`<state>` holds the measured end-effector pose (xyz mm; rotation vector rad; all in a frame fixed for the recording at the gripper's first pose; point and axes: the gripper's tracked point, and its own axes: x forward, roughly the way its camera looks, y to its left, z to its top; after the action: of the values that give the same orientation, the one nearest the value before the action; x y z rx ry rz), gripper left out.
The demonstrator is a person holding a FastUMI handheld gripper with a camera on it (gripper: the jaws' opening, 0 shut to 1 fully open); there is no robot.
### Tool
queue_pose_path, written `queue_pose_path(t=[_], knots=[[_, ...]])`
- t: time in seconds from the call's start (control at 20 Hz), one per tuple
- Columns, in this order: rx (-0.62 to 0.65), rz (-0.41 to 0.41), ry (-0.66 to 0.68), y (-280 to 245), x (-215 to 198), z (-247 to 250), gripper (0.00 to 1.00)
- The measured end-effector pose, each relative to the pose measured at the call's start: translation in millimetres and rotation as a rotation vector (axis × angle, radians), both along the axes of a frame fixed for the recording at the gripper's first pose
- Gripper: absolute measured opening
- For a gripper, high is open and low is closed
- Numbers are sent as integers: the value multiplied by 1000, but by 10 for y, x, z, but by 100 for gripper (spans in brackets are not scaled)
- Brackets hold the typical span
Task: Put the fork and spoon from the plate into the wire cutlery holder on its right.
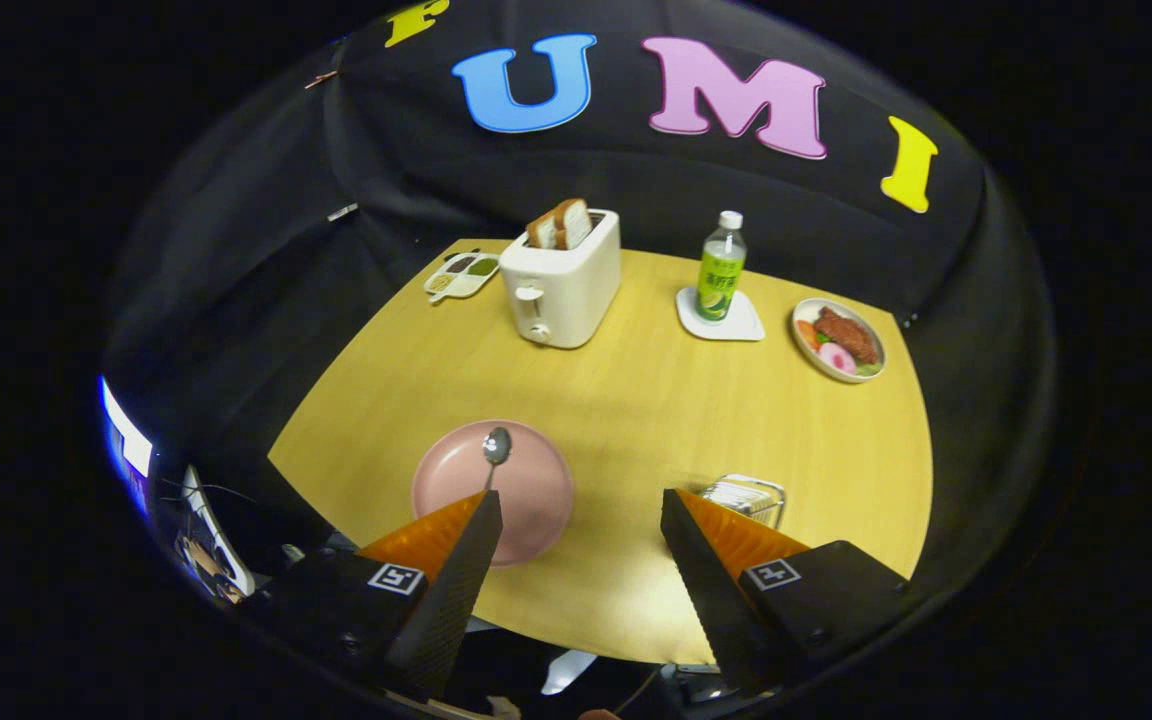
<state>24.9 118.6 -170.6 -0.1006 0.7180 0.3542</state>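
A pink plate (526, 480) lies on the yellow table, partly behind my left finger. On it rests a metal spoon (495, 447), bowl pointing away, its handle running down behind that finger's tip. The wire cutlery holder (748, 496) stands to the plate's right, just beyond my right finger, partly hidden by it; what it holds is too blurred to tell. My gripper (581, 510) hovers high over the table's near side, open wide, nothing between its fingers. I see no fork on the visible part of the plate.
Farther back stand a white toaster (563, 282) with bread slices, a small sauce dish (461, 274) to its left, a green bottle (721, 268) on a white coaster, and a plate of food (838, 339) at the far right. The table's near edge lies below my fingers.
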Motion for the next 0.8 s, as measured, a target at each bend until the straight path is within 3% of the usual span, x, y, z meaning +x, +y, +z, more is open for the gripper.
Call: queue_pose_path(t=[0.3, 0.8], knots=[[-78, 79, 111, 600, 110, -676, 100], [-185, 63, 282, 855, 143, -1674, 99]])
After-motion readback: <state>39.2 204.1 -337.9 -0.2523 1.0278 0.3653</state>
